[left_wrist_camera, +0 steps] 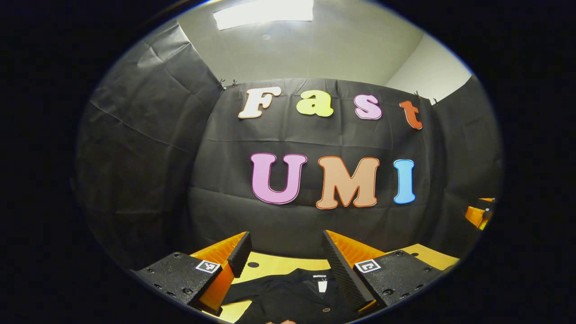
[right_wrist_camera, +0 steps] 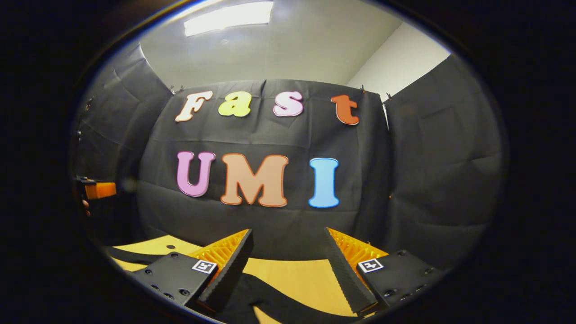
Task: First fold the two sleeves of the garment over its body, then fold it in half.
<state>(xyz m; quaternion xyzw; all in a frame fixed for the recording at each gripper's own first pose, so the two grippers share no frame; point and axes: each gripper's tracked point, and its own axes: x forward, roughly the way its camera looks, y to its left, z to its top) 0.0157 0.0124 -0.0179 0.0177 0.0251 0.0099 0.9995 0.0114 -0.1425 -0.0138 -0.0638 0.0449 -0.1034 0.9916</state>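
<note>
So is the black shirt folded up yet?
Not yet, it seems: the black fabric garment lies flat on the yellow wooden table, a dark strip, apparently its sleeve, stretched out.

The left gripper [left_wrist_camera: 287, 252] was held level, looking straight ahead along its two fingers [left_wrist_camera: 238, 256], which stood wide apart with nothing between them. The right gripper [right_wrist_camera: 288, 254] was held in much the same way, level and facing forward, its fingers [right_wrist_camera: 229, 270] likewise spread wide and gripping nothing. In the left gripper view, a part of the right gripper showed far off at the right edge; in the right gripper view, a part of the left gripper showed far off at the left edge, with a bit of the hand [right_wrist_camera: 85, 207] that held it just below.
</note>
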